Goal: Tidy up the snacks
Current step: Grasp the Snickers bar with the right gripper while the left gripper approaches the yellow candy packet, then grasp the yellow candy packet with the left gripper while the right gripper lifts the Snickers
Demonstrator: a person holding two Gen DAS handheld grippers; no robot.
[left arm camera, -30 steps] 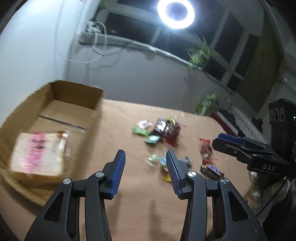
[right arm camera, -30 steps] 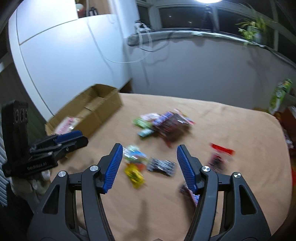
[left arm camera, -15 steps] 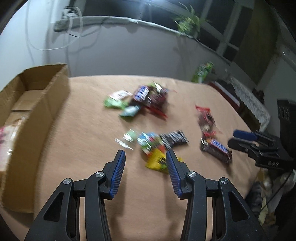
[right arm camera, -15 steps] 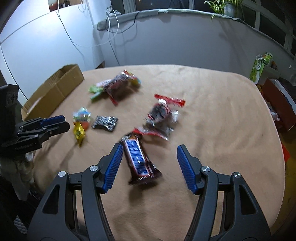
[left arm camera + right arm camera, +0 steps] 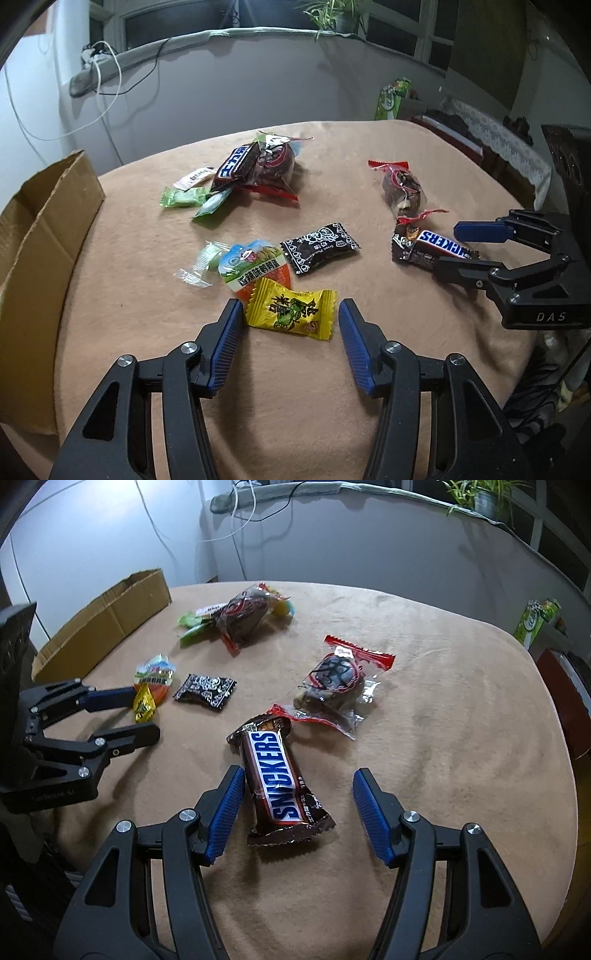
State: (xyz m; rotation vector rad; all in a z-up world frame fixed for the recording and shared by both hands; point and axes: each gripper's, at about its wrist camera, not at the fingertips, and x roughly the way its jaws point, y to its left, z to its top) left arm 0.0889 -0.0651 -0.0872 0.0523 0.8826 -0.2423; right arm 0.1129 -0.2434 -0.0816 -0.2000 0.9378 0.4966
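Loose snacks lie on a tan tablecloth [image 5: 332, 387]. A yellow candy [image 5: 291, 313] rests flat between the blue pads of my left gripper [image 5: 290, 308]. Its jaws are opening and neither pad touches the wrapper. In the right wrist view that left gripper [image 5: 144, 714] straddles the same yellow candy [image 5: 143, 703]. A Snickers bar [image 5: 280, 781] lies lengthwise between the pads of my right gripper [image 5: 299, 775], which stands open just above it. From the left wrist view, the right gripper [image 5: 448, 246] hovers over the Snickers bar [image 5: 436, 245].
A black candy [image 5: 319, 247], an orange and blue pouch [image 5: 255, 266] and a clear green sweet [image 5: 201, 262] lie just beyond the yellow one. A red-ended nut pack [image 5: 402, 188] and a pile of snacks [image 5: 258, 166] sit farther back. A cardboard box [image 5: 40, 236] stands at the left edge.
Both grippers have come down toward the table. The left swung away from the box onto the yellow candy and its jaws widened. The right settled over the Snickers bar.
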